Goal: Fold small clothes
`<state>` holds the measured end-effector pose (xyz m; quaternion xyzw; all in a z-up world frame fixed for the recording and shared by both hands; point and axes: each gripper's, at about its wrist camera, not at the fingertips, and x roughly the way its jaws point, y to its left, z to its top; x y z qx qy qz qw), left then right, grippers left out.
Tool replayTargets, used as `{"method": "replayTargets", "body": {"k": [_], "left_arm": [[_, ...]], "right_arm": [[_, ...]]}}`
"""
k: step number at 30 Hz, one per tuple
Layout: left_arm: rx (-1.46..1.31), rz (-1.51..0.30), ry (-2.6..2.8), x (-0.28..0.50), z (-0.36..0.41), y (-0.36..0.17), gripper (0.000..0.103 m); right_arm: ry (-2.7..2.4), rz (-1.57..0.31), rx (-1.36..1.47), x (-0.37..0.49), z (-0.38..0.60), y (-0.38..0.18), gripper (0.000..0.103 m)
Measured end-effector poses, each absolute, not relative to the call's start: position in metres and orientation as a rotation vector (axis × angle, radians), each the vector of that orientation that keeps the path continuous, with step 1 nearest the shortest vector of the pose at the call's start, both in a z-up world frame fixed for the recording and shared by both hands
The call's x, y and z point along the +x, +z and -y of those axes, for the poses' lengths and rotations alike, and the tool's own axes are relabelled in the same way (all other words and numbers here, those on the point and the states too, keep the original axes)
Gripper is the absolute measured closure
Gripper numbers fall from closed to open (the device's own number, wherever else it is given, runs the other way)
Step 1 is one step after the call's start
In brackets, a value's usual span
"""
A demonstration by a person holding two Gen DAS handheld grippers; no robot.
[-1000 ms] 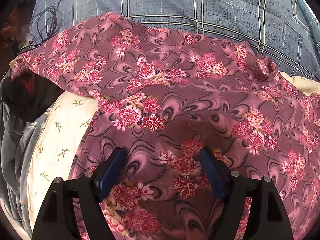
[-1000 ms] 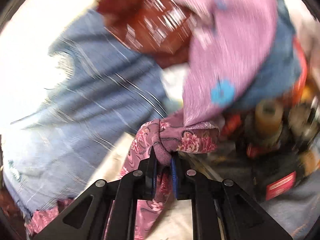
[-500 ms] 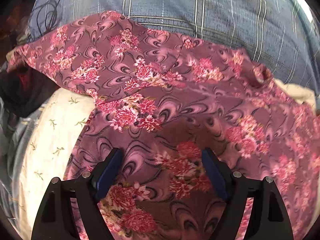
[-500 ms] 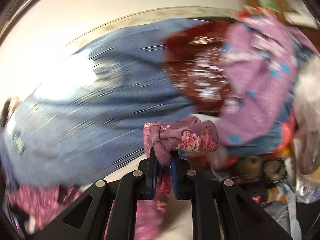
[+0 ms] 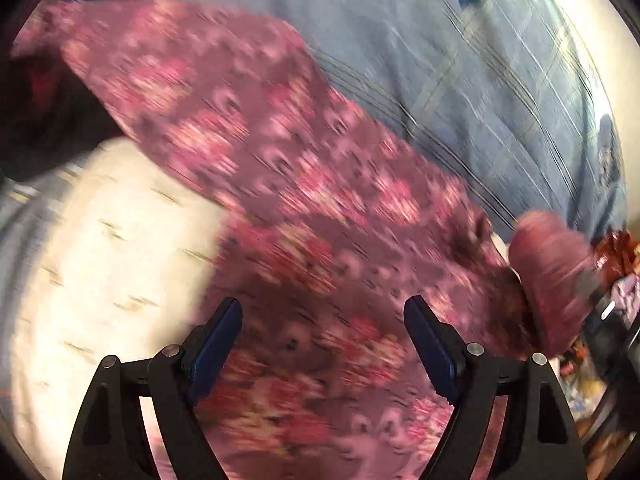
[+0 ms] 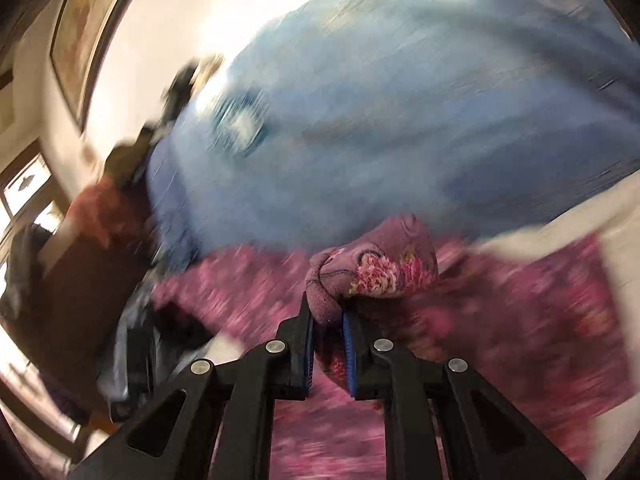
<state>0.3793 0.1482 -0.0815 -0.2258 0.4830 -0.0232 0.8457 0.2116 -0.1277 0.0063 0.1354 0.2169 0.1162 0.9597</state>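
A maroon garment with pink flowers (image 5: 280,184) lies spread over a cream sheet (image 5: 100,248) and a blue plaid blanket (image 5: 460,64). My left gripper (image 5: 323,340) is open and empty, just above the garment's near part. My right gripper (image 6: 327,320) is shut on a bunched corner of the floral garment (image 6: 372,268) and holds it above the rest of the cloth (image 6: 520,312). That lifted corner also shows blurred at the right of the left wrist view (image 5: 552,276). Both views are motion-blurred.
The blue blanket (image 6: 380,128) fills the back of the bed. Dark clothes and clutter (image 6: 80,280) lie at the left in the right wrist view. More cluttered items (image 5: 612,320) sit at the bed's right side. A pale wall (image 6: 160,20) is behind.
My right gripper has swung left over the garment, carrying the held corner across. The left gripper stays open and has shifted, so the garment now runs diagonally in its view.
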Motion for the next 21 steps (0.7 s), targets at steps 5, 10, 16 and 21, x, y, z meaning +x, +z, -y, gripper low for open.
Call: {"method": "replayTargets", "body": {"k": [5, 10, 16, 21], "left_arm": [[-0.509, -1.015, -0.003, 0.378, -0.170, -0.084, 0.021], [-0.486, -1.046, -0.028, 0.381, -0.158, -0.090, 0.021], [-0.402, -1.045, -0.100, 0.379, -0.117, -0.086, 0.021], [-0.371, -1.019, -0.138, 0.380, -0.102, -0.085, 0.021]], "right_arm": [[0.360, -0.715, 0.248, 0.243, 0.050, -0.070, 0.082], [0.366, -0.778, 0.210, 0.213, 0.052, -0.076, 0.074], [0.054, -0.555, 0.239, 0.173, 0.168, -0.024, 0.055], [-0.176, -0.548, 0.467, 0.180, 0.288, -0.034, 0.055]]}}
